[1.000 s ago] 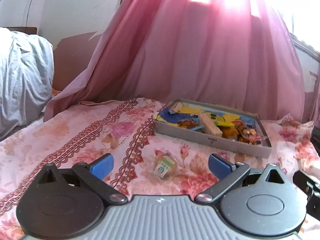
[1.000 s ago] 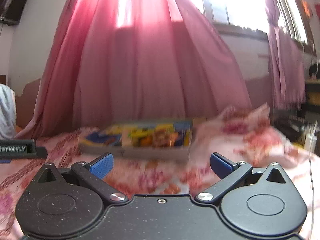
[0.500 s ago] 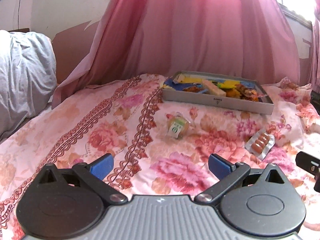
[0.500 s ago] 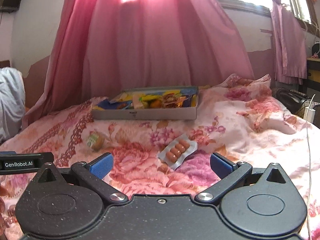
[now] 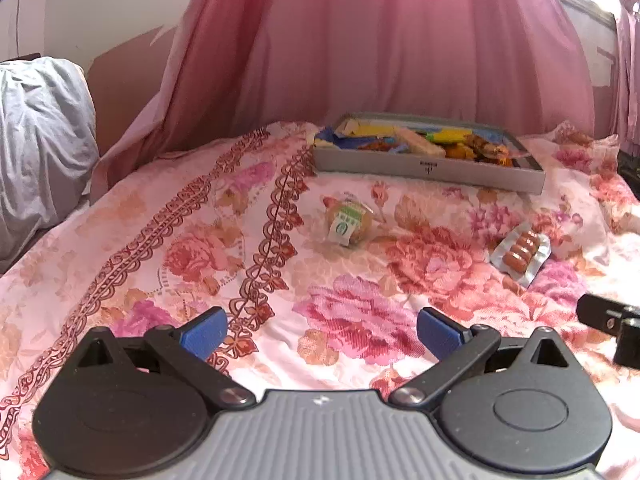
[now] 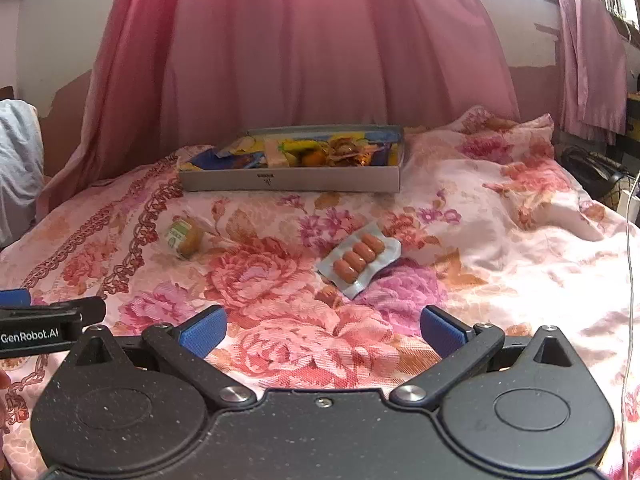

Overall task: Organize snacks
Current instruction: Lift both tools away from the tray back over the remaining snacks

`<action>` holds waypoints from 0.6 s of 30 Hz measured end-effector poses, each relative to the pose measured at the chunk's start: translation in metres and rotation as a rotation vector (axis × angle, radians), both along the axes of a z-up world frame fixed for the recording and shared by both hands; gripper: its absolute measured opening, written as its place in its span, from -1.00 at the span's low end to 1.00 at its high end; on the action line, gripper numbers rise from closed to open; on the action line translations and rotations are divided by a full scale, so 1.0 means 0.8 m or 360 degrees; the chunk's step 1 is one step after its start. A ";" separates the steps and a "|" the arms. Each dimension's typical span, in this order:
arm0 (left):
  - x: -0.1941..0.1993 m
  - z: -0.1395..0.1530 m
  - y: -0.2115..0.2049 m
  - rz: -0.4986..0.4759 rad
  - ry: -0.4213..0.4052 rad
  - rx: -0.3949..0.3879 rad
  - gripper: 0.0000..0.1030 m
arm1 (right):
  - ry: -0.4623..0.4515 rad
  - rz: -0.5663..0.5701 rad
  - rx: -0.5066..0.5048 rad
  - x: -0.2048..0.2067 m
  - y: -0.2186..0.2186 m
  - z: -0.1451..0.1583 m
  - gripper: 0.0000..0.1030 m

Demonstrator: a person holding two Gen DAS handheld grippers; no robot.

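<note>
Most snacks already fill the grey tray (image 6: 288, 180) at upper centre. Two remain on the bed (image 6: 500, 248): a small wrapped cake (image 5: 348, 222) mid-frame and a sausage pack (image 6: 358, 258). Left gripper (image 5: 322, 330) and right gripper (image 6: 324, 330) both spread, empty.

snack tray (image 6: 288, 180) behind — sausage pack (image 6: 358, 258) nearer

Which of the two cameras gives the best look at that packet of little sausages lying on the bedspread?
The right wrist view: the sausage packet lies almost dead ahead, between the open right gripper fingers, all sausages plain. The left wrist view shows it off to the right side, smaller and more slanted.
</note>
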State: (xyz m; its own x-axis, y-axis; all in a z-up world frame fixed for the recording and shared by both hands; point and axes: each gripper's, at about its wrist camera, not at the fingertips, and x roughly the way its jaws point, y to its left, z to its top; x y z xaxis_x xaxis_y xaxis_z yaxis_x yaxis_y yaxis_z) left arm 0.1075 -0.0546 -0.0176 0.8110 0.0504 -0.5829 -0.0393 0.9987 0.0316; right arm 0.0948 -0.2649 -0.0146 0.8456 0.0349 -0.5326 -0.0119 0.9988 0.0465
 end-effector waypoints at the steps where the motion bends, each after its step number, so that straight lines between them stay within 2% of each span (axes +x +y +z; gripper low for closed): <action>1: 0.002 -0.002 0.001 0.0001 0.0009 0.0005 0.99 | 0.0010 -0.0005 0.0005 0.002 -0.001 -0.001 0.99; 9: 0.031 -0.013 0.009 0.0015 0.0058 0.0048 0.99 | 0.0134 -0.0015 0.0064 0.024 -0.005 -0.008 0.99; 12: 0.047 -0.017 0.012 -0.0008 0.0086 0.0074 0.99 | 0.0196 0.0083 0.0087 0.039 0.000 -0.012 0.99; 18: 0.076 -0.031 0.012 -0.0012 0.0120 0.0126 0.99 | 0.0207 0.0199 0.0056 0.082 0.007 -0.015 0.99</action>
